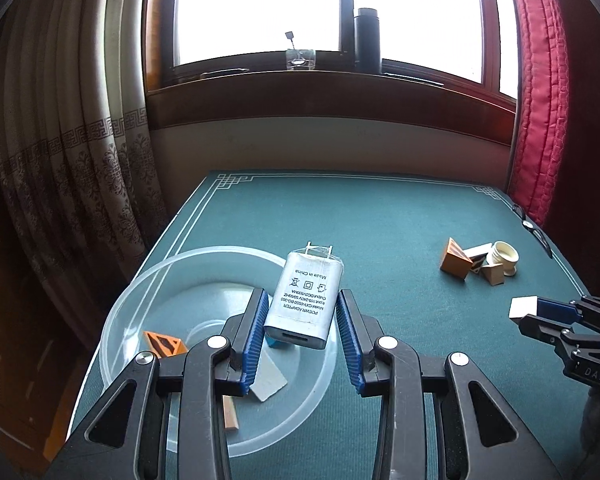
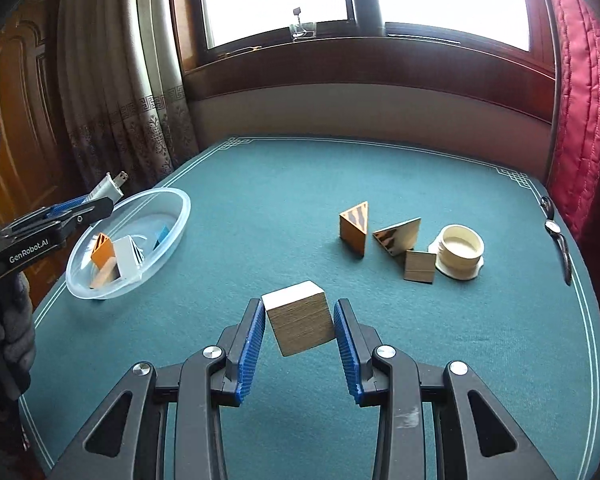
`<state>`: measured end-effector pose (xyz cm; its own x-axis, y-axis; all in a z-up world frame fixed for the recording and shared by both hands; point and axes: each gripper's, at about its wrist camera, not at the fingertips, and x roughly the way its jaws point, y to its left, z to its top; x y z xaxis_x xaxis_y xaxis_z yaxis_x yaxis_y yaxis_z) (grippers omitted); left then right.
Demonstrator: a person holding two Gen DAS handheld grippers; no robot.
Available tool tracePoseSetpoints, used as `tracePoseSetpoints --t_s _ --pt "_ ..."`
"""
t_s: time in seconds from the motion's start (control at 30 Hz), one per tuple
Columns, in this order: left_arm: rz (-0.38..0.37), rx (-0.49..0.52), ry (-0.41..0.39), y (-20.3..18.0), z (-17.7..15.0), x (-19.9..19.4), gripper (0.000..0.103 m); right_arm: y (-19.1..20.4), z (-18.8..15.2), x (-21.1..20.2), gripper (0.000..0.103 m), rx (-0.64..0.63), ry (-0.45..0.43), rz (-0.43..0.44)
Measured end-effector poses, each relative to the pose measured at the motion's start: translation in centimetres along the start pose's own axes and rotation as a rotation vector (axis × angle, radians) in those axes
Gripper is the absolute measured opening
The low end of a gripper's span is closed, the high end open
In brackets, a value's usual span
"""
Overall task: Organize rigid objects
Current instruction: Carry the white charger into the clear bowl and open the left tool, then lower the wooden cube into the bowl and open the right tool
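Your left gripper [image 1: 302, 312] clamps the white power adapter [image 1: 304, 304] above the clear bowl [image 1: 120, 312] | your right gripper [image 2: 300, 320] pinches a wooden cube [image 2: 300, 318] over the green felt table [image 2: 260, 200] | window sill beyond holds a dark flask [image 1: 367, 40], a glass | dark strap, perhaps eyeglasses, on table's right edge.

White charger [image 1: 305, 304], middle of frame: upside-down words "POWER ADAPTER", "Made in China". Left gripper [image 2: 100, 206], left edge: "GenRobot.AI". Right gripper [image 1: 518, 314], right edge: "DAS".
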<state>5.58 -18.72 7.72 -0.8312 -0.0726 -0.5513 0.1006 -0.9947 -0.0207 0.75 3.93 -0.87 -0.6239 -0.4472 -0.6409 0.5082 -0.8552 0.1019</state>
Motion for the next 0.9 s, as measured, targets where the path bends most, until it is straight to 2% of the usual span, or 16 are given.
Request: tracePoseSetpoints --t_s 0.27,0.43,0.53,0.6,0.67,0.8,0.9 --pt "0.069 -0.095 0.004 4.9 -0.4 0.4 0.036 3.5 1.1 1.3 0.038 -0.02 0.006 0.04" --pt "0.084 -0.132 0.021 6.9 -0.8 0.8 0.036 5.8 2.0 2.1 0.038 -0.031 0.003 0.077" --pt "0.091 -0.149 0.029 7.6 -0.7 1.0 0.039 7.4 2.6 2.7 0.038 -0.04 0.001 0.107" --pt "0.089 -0.164 0.027 8.1 -0.6 0.9 0.05 8.5 3.1 3.1 0.038 -0.043 0.0 0.127" --pt "0.105 -0.165 0.018 8.4 -0.5 0.6 0.053 9.6 3.6 3.5 0.038 -0.051 -0.004 0.144" --pt "0.119 -0.18 -0.002 9.2 -0.3 -0.2 0.06 11.5 4.5 4.3 0.038 -0.06 -0.007 0.181" --pt "0.136 -0.194 -0.018 9.9 -0.2 -0.8 0.061 12.7 5.0 5.0 0.038 -0.067 -0.004 0.206"
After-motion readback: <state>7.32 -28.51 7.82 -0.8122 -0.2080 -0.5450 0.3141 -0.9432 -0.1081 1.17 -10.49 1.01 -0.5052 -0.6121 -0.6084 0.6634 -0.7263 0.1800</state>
